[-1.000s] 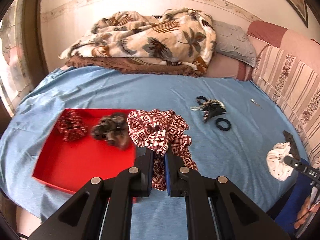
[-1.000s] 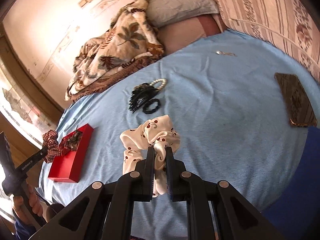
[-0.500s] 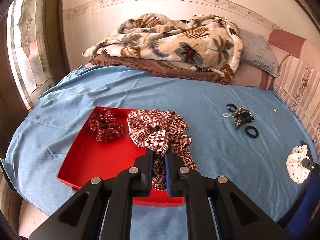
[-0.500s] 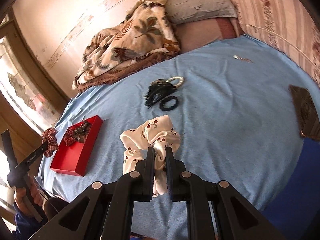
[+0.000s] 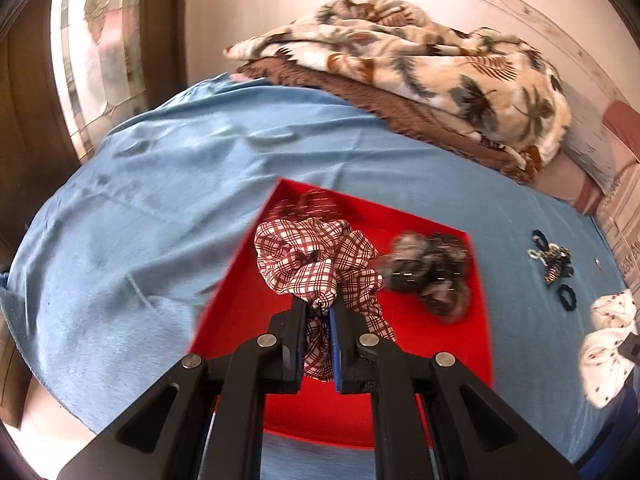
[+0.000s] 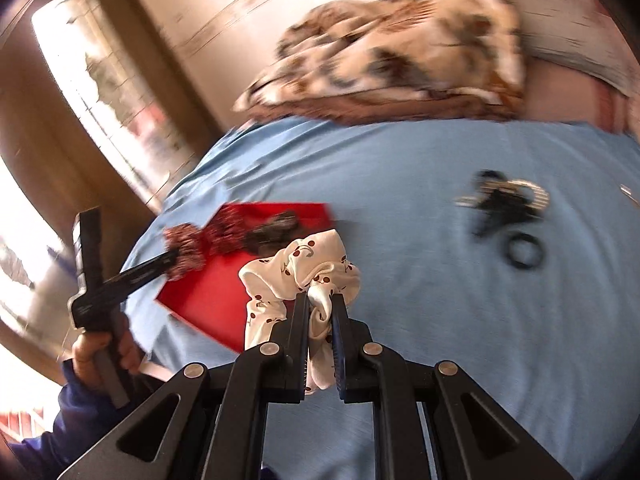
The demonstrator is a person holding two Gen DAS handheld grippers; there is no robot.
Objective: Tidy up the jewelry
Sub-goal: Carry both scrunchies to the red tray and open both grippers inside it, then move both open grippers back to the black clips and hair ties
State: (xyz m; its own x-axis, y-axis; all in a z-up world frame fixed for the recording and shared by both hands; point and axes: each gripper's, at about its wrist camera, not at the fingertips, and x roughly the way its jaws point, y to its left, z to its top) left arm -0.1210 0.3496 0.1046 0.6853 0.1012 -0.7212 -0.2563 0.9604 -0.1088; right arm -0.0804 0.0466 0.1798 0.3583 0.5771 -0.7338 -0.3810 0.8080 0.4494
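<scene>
My left gripper [image 5: 319,306] is shut on a red-and-white plaid scrunchie [image 5: 316,258], which hangs over the red tray [image 5: 424,344] on the blue bedsheet. Inside the tray lie a dark red scrunchie [image 5: 316,202], partly hidden behind the plaid one, and a dark furry scrunchie [image 5: 432,272]. My right gripper [image 6: 321,304] is shut on a white cherry-print scrunchie [image 6: 296,268], held above the sheet just right of the red tray [image 6: 212,292]. In the right wrist view the left gripper [image 6: 172,258] shows at far left with the plaid scrunchie over the tray.
A black hair tie [image 6: 523,254], a black claw clip [image 6: 500,204] and a pearl bracelet [image 6: 538,196] lie on the blue sheet [image 6: 440,320] at right. A leaf-print blanket [image 5: 420,64] and pillows are piled at the bed's far side. A window [image 5: 100,48] is on the left.
Both views have swung left. The left gripper carried the plaid scrunchie over the red tray. The right gripper moved toward the tray with the white scrunchie. Both grips are unchanged.
</scene>
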